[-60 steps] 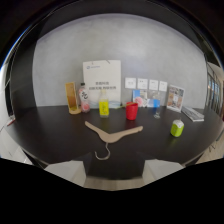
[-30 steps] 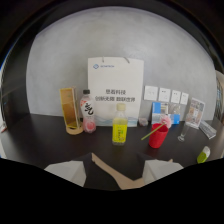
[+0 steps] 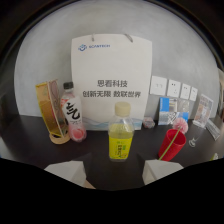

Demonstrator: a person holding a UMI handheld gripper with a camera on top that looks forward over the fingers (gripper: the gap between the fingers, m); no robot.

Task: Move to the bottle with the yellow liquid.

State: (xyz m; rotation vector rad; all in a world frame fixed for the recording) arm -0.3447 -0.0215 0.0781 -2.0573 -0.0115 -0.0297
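The bottle with the yellow liquid (image 3: 120,135) stands upright on the dark surface (image 3: 95,161), just ahead of the gripper (image 3: 112,176) and lined up with the gap between its fingers (image 3: 65,172), in front of a white paper bag (image 3: 111,75). The gripper is spread wide and holds nothing. To do the approach well, I would keep the bottle centred between the fingers and advance level and straight, watching both sides: a red cup (image 3: 172,145) with a straw stands near the bottle on one side, a clear bottle with black lettering (image 3: 71,112) and a tall amber container (image 3: 52,112) on the other. Slowing near contact should avoid tipping the narrow bottle
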